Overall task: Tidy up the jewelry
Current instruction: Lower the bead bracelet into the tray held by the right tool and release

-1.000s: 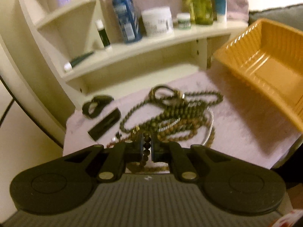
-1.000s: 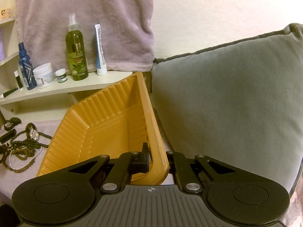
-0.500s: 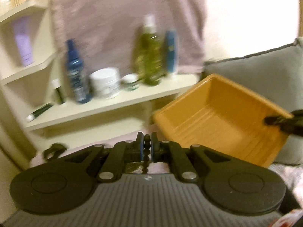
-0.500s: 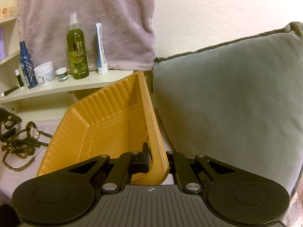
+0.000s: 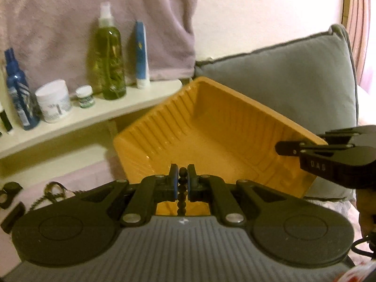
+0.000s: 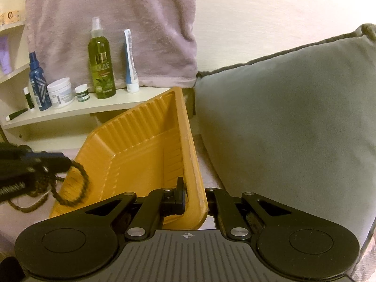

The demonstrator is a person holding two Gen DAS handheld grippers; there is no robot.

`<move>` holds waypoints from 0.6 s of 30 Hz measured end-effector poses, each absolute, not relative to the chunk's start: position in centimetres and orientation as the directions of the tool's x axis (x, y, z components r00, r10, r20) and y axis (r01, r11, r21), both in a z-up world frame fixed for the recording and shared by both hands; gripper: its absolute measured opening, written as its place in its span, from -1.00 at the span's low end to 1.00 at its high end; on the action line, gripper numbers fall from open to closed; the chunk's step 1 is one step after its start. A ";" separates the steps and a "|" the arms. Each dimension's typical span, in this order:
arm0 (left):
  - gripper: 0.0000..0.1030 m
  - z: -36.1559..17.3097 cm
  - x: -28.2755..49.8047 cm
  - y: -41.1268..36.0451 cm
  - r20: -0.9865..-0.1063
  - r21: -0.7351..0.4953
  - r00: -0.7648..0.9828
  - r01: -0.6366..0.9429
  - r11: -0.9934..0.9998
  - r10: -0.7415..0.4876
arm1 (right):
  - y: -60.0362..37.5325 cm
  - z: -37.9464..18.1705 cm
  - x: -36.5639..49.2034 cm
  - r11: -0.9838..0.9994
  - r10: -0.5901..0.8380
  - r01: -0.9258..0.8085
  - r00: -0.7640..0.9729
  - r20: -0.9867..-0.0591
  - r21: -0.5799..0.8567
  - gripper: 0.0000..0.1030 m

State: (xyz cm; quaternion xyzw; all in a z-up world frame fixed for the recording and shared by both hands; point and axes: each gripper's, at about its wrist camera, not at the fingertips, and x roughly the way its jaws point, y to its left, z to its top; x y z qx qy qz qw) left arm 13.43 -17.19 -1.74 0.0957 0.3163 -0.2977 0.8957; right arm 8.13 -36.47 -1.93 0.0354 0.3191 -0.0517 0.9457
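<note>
Left claw (image 5: pixel 182 183): clenched on a dark beaded strand (image 5: pixel 182 195). In the left wrist view the beads sit pinched between the pads and run down behind the claw body. In the right wrist view the same strand (image 6: pixel 77 183) hangs in a loop from that claw at 9 o'clock, its lowest bend lying over the near left corner of the orange tray (image 6: pixel 141 145).

Right claw (image 6: pixel 195 197): clenched on the tray's near right rim, one pad inside the wall and the other outside. The tray is held tilted, open side facing 9 o'clock. In the left wrist view this claw (image 5: pixel 289 148) grips the rim at 3 o'clock.

Tray interior: its ribbed floor (image 5: pixel 211 141) appears bare in both views; no jewelry is seen resting in it.

Remaining items: at 8 o'clock of the left wrist view, on the pale pink covering, a chain or ring piece (image 5: pixel 52 189) and two small dark objects (image 5: pixel 10 196) lie outside the tray. They are blurred and cannot be identified further.

Beyond: a grey cushion (image 6: pixel 293 117) stands behind the tray at 2 o'clock; a shelf (image 6: pixel 98 107) with bottles and jars runs at 10 o'clock.

Assessment: the task appears to be at an early stage. One strand is in transit and not yet deposited; the other pieces are yet to be collected.
</note>
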 end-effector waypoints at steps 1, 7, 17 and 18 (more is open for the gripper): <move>-0.88 -2.0 13.4 -17.3 -0.629 -0.021 0.618 0.594 0.804 -0.472 | -36.5 -2.0 8.1 0.992 -0.073 0.118 0.791 -0.608 0.034 -0.90; -0.53 -2.3 13.2 -16.8 -0.638 -0.049 0.611 0.574 0.817 -0.468 | -36.5 -1.9 8.1 0.993 -0.067 0.114 0.792 -0.607 0.039 -0.90; -0.45 -2.3 11.8 -8.6 -0.620 0.007 0.737 0.348 0.938 -0.269 | -36.2 -2.0 7.7 0.994 -0.068 0.107 0.795 -0.602 0.029 -0.90; -0.45 -2.7 11.8 -7.5 -0.625 0.020 0.744 0.319 0.948 -0.237 | -36.2 -2.0 7.8 0.994 -0.069 0.107 0.796 -0.601 0.028 -0.90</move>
